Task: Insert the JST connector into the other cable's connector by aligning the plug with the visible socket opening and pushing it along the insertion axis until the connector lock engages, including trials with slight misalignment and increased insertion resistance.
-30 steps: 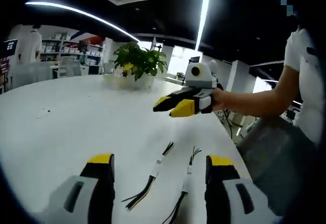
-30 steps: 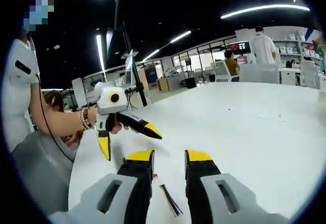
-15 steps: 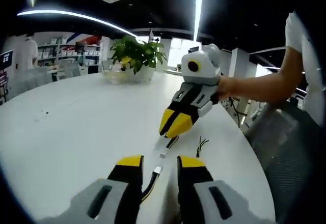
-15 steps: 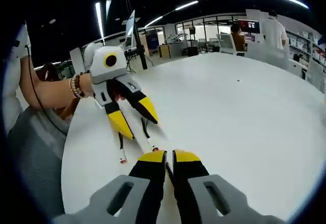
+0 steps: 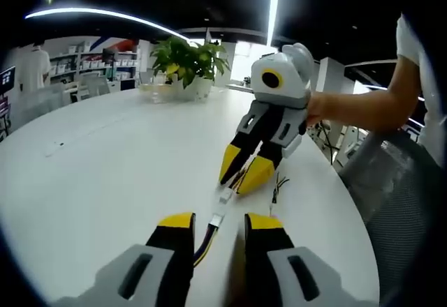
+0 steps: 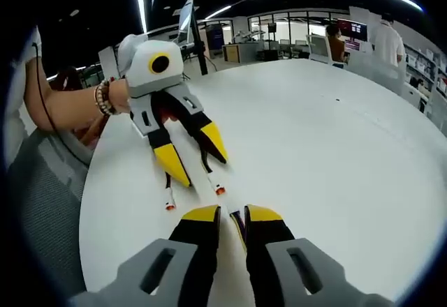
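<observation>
your left gripper [image 5: 218, 223] sits low over the white table [image 5: 105, 160], its yellow-tipped jaws drawn near each other with a narrow gap, and a cable [image 5: 207, 240] runs between them; its white connector [image 5: 217, 219] lies just ahead of the tips. whether the jaws actually pinch that cable is hard to judge from here, so i cannot tell. just beyond that connector, your right gripper [image 5: 242, 171] comes down from the right with its jaws slightly apart, straddling the dark wires of a second cable [image 5: 237, 183] whose white end lies near the first connector. a third wire bundle [image 5: 278, 185] lies on the table just right of the right gripper. a potted plant [image 5: 185, 66] stands at the far edge of the table.

in the right gripper view, your right gripper [image 6: 232, 215] has its jaws nearly together with a dark wire [image 6: 238, 223] in the gap. ahead of it, the left gripper [image 6: 199, 159] reaches in from the left with jaws spread, held by a hand [image 6: 115, 101] with a beaded bracelet. two cable ends with red-tipped connectors [image 6: 218, 190] lie on the table between both grippers, one just beside each of the left gripper's tips.
</observation>
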`<state>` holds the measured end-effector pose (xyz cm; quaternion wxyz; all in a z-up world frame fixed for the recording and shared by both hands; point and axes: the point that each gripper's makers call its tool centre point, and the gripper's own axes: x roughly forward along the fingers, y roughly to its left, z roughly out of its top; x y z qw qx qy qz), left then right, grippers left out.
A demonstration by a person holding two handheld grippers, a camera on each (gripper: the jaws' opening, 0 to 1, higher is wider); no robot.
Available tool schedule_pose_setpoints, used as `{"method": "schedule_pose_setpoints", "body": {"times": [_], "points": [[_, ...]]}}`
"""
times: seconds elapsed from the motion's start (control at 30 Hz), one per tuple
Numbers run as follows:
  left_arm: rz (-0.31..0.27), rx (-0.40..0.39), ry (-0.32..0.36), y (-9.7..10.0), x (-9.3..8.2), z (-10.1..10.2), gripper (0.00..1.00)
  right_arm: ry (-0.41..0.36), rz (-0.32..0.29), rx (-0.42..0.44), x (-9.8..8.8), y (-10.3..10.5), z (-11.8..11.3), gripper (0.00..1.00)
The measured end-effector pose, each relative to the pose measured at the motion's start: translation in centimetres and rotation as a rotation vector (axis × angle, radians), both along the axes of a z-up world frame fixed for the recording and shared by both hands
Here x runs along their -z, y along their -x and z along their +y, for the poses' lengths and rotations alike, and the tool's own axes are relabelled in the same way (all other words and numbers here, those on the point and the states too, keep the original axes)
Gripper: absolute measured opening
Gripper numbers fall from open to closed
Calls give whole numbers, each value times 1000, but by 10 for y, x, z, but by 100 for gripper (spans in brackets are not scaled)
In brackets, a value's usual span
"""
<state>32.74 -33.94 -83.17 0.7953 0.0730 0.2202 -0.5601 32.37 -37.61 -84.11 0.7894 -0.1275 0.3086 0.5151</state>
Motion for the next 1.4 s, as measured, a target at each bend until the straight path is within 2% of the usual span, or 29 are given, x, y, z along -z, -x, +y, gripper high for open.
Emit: {"method": "schedule_pose_setpoints", "body": {"times": [0.13,0.4,0.57,0.67,0.8,1.17,1.4], "points": [[-19,-13,-17,-4,3,-1,19,18,-3,-2,4,0,-1,10],[-9,6,-17,0,7,-6,17,51,-8,-12,9,1,-4,7],[-14,21,-24,2,9,-7,14,49,-7,-15,9,2,-4,5],[-18,22,-58,3,14,-4,13,43,5,-6,9,1,-5,2],[-23,26,-53,1,13,-5,13,40,8,-6,9,2,-6,2],[-33,56,-56,5,13,-7,3,40,26,-19,9,6,-5,2],[-58,83,-77,7,12,-5,1,47,21,-64,4,12,-4,1]]}}
